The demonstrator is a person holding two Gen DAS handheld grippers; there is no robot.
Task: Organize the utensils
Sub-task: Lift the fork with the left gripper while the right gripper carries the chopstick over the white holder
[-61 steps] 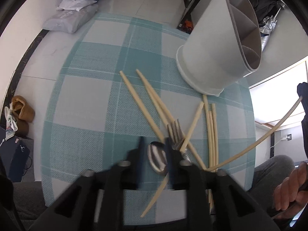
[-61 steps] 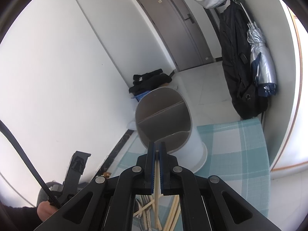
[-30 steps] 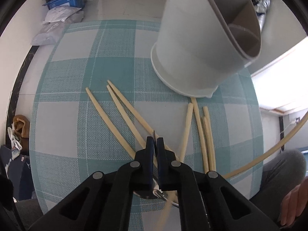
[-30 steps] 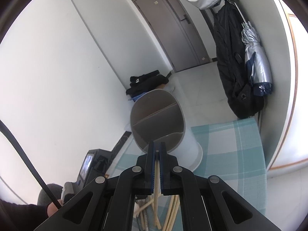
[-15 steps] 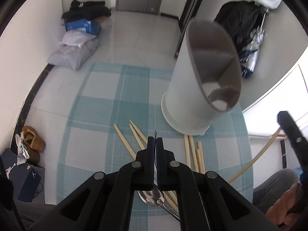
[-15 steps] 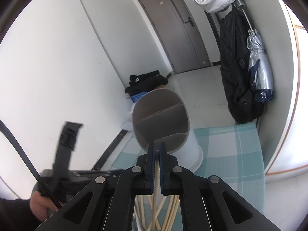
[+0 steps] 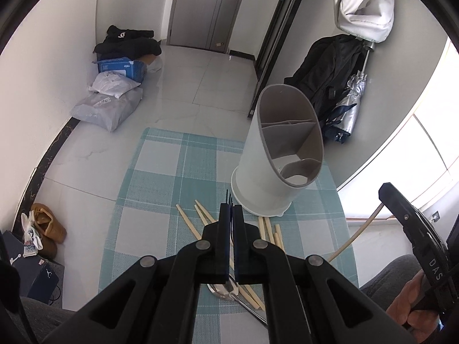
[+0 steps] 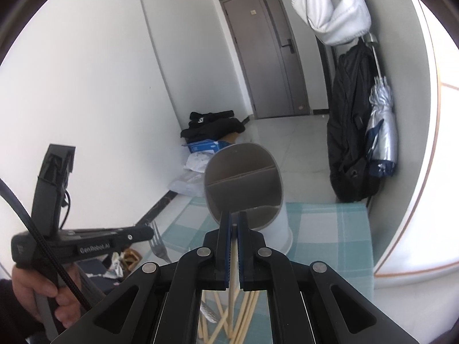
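My left gripper (image 7: 231, 209) is shut on a metal fork (image 8: 159, 243); its tines (image 7: 228, 196) stick out past the fingertips, above the checked mat. My right gripper (image 8: 234, 218) is shut on a pale chopstick (image 8: 233, 261), which points toward the grey-and-white utensil holder (image 8: 243, 177). In the left wrist view the holder (image 7: 275, 157) stands upright at the mat's far right, its slanted mouth showing divided compartments. Several loose chopsticks (image 7: 188, 223) lie in front of it, and a spoon (image 7: 223, 288) lies near the mat's front edge under my fingers.
The teal checked mat (image 7: 160, 189) covers a small table. Beyond its edge the floor holds bags and a box (image 7: 114, 97), and shoes (image 7: 47, 226) lie at the left. A dark coat and an umbrella (image 7: 348, 100) hang at the right. A person's hand (image 8: 43, 295) holds the left gripper.
The left gripper has lifted off the mat with the fork and now points less steeply down, so the holder looks farther off. The right gripper has shifted slightly, still holding its chopstick.
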